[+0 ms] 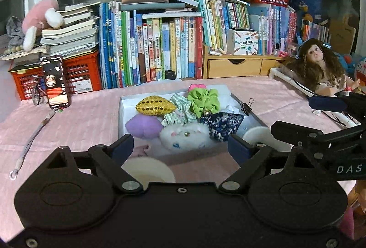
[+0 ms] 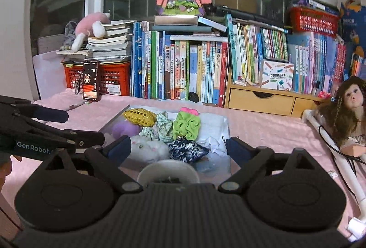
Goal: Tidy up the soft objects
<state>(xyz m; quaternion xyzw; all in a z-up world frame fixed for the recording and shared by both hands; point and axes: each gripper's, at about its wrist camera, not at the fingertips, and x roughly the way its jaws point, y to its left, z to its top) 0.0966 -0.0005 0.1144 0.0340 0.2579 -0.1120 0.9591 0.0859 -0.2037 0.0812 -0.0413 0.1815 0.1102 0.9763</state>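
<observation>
Hovering with jaws spread wide and holding nothing, the left gripper (image 1: 180, 145) sits low over the pink tablecloth (image 1: 75, 124), just short of the near edge of the shallow white tray (image 1: 121, 110). Straight ahead between its fingertips lies the white fluffy toy (image 1: 185, 137), nearest of the soft things, its long axis running across the jaw line rather than along it. The right gripper (image 2: 178, 147) is likewise wide open and empty, aimed at the same tray from the right; the navy patterned pouch (image 2: 188, 150) lies just ahead of its gap, the white toy a little left of it. Further in: purple plush (image 1: 143, 125), gold sequin pouch (image 1: 155, 106), striped scrunchie (image 1: 180, 109), green scrunchie (image 1: 202, 100), a pink piece (image 1: 197, 87) at the far rim, all crowded and touching. A binder clip (image 1: 248, 106) rides the tray's right wall. A white round container (image 2: 168, 171) sits close under the right gripper; another white dish (image 1: 148, 170) under the left. Judgement: left is nearer the white toy. Open cloth to the left; the doll (image 1: 318, 65) and its white frame crowd the right side.
</observation>
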